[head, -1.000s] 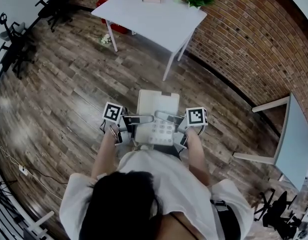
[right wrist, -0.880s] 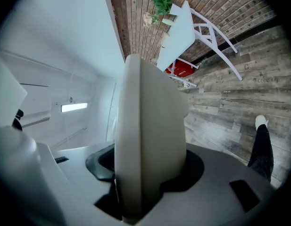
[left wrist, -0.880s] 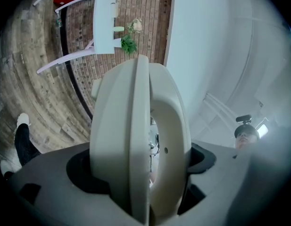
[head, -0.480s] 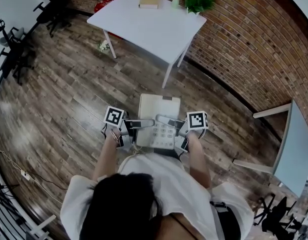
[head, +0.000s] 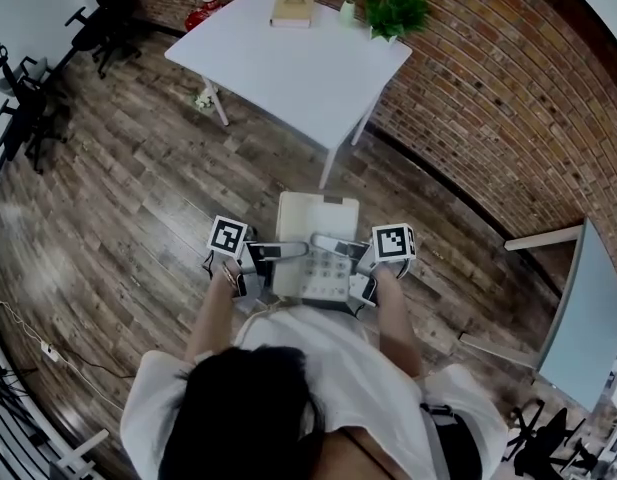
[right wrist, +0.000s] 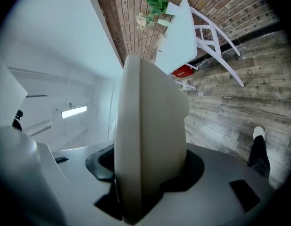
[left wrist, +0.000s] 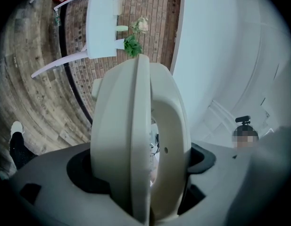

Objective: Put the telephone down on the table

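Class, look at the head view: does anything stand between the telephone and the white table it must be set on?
Nothing visible does. Only bare wooden floor lies between the telephone and the table. The book, vase and plant sit along its far edge, leaving the near part bare.

A white table (head: 288,68) stood on the plank floor (head: 108,198). Along its far edge lay a book (head: 291,9), and apart from it at the corner stood a vase (head: 347,11) of flowers and a green plant (head: 396,13) (these two just beside each other).
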Available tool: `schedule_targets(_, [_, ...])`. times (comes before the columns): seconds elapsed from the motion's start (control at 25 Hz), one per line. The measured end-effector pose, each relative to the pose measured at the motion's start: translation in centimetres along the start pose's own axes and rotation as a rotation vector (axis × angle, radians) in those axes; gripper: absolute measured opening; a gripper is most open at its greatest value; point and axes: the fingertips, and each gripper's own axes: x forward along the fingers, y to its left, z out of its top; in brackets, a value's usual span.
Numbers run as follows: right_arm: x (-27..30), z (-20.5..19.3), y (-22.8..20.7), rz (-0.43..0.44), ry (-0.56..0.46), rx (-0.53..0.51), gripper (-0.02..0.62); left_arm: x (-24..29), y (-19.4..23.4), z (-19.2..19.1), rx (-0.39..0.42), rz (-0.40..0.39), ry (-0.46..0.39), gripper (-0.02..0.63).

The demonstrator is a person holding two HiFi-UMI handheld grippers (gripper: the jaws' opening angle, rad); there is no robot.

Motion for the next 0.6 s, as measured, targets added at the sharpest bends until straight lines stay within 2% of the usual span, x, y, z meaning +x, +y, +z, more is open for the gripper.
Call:
schedule_targets(0.32, [-0.5, 4.8, -0.8, 0.013, 0.045, 0.003, 0.244, 2.1, 1.0, 4.6, 0.026, 0.005, -0.053, 0.453])
schedule_targets(0.6, [-0.5, 9.3, -1.4, 0.002, 0.088, -0.052, 0.25, 3.6, 1.5, 8.7, 0.067, 0.002, -0.102, 0.454])
